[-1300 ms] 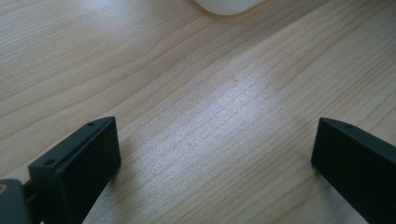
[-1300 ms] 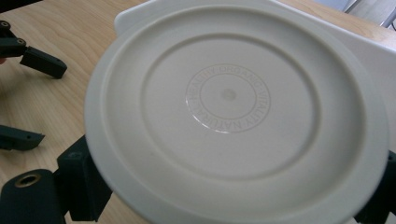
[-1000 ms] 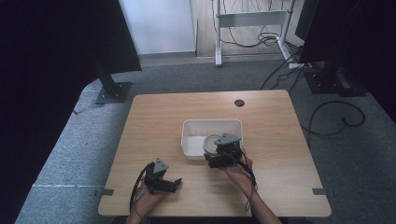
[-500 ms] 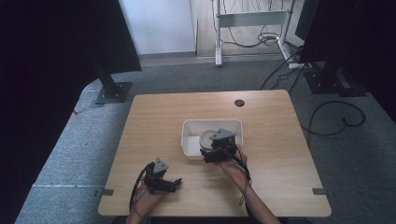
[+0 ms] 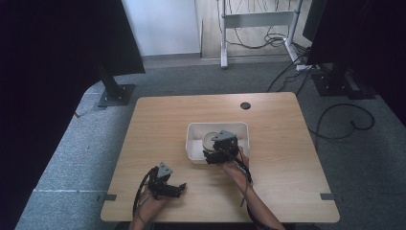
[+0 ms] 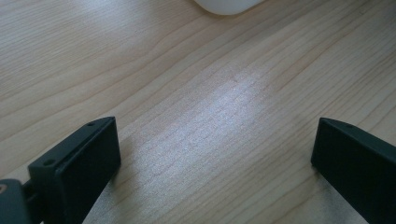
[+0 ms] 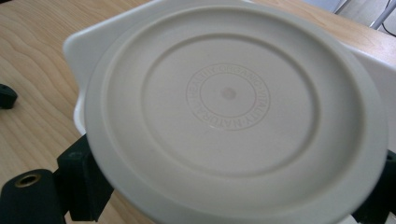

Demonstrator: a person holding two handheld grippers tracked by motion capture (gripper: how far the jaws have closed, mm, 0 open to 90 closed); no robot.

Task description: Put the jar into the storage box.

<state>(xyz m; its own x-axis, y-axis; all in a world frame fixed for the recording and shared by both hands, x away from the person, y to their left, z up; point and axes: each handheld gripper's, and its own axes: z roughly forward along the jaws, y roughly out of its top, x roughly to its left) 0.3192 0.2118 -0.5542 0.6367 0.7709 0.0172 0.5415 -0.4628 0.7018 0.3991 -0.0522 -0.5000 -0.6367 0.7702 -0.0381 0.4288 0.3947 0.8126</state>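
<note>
A round white dish with a ring of embossed letters faces the camera in the right gripper view. My right gripper is shut on it, one black jaw at each side of its rim. From the high view, the dish hangs over the white bin, with the right gripper at the bin's near edge. My left gripper rests near the table's front left, its jaws wide apart. In the left gripper view, the left gripper is open over bare wood.
The bin's wall shows behind the dish, and its corner at the top of the left gripper view. A round black grommet hole lies near the table's far edge. Black stands and cables are on the floor beyond.
My right gripper has carried the dish a little left and forward, farther over the bin. The left gripper has stayed where it was.
</note>
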